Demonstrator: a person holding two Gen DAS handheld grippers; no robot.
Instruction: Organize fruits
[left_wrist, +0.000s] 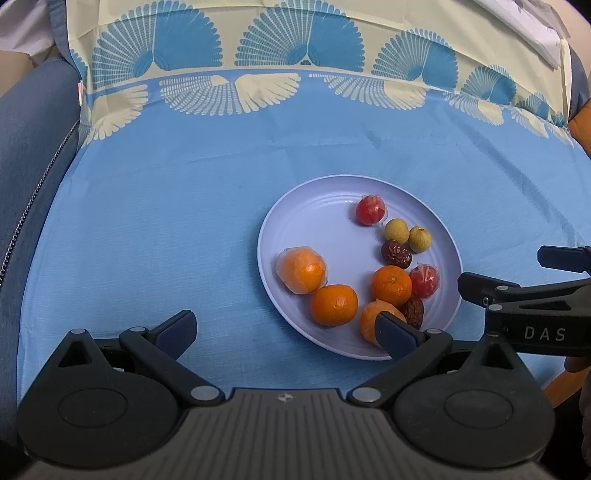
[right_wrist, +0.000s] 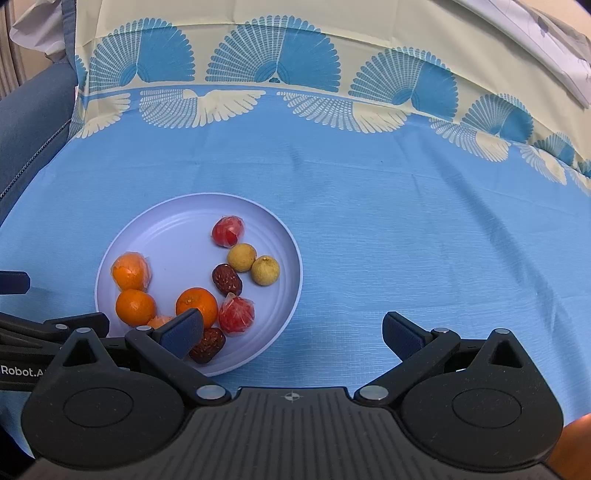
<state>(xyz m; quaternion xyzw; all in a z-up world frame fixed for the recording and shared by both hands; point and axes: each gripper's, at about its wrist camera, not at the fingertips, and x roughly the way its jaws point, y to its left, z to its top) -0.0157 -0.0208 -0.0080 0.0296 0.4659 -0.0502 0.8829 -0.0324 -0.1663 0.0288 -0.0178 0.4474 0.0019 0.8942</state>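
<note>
left wrist view: the plate (left_wrist: 295, 206) of fruit sits ahead and right of the left tongs (left_wrist: 286, 332), which are released and empty. right tongs (right_wrist: 293, 334), also released, have it ahead-left. both are about equally near; round fruits offer no long axis.

Hiding much of a peeled orange (left_wrist: 369, 323) behind the left gripper's right finger pad (left_wrist: 393, 338), and covering part of the plate (left_wrist: 295, 229) rim there. Leaving only a sliver of that same orange (right_wrist: 159, 322) showing in the right wrist view, tucked behind a blue finger pad (right_wrist: 183, 332). Covering one end of the near dried date (right_wrist: 208, 345) with that pad. Cutting the right gripper (left_wrist: 517, 280) off at the picture's right edge. Blurring the clear wrap on the two red fruits (left_wrist: 370, 209) too much for telling their kind.
</note>
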